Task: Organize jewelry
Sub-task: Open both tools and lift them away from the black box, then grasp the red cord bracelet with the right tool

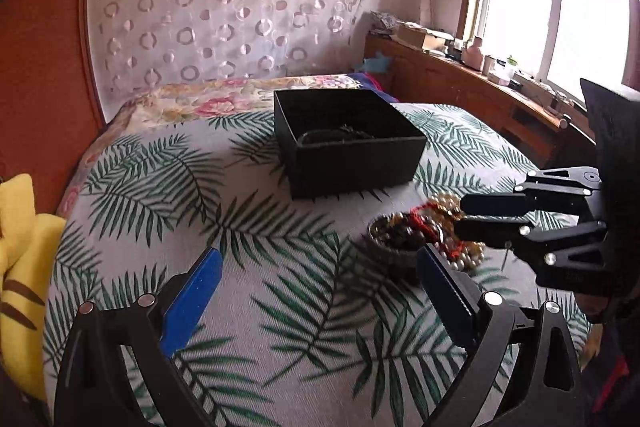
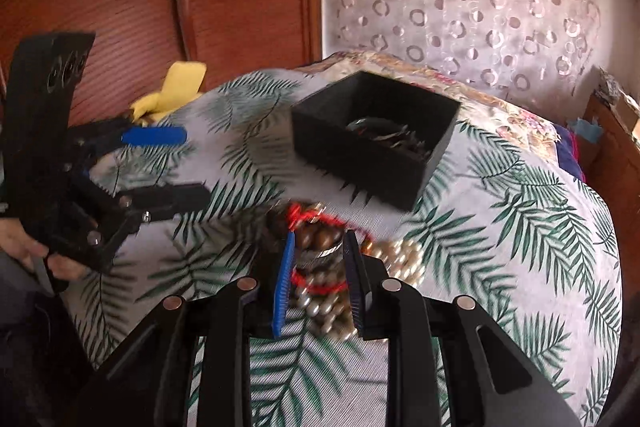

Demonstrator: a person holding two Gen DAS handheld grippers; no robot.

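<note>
Both grippers angled down: left gripper point(image 1: 316, 291) jaws wide apart; right gripper point(image 2: 320, 267) jaws narrowly apart over jewelry pile point(image 2: 320, 291).

Colours only: my left gripper point(image 1: 320, 287) has bright blue pads on black frames, same on my right gripper point(image 2: 320, 267). Bedspread point(image 1: 280, 307) is pale grey with green palm-frond print; floral quilt point(image 1: 192, 103) at 11 o'clock is cream with pink blooms. Box point(image 1: 352, 147) at 12 is matte black. Bead pile point(image 2: 340, 267): brown, pearl-gold, red cord. Curtain point(image 1: 224, 7) is pinkish-white with ring pattern. Yellow cushion point(image 1: 20, 247) at 9, dark stripes.
</note>
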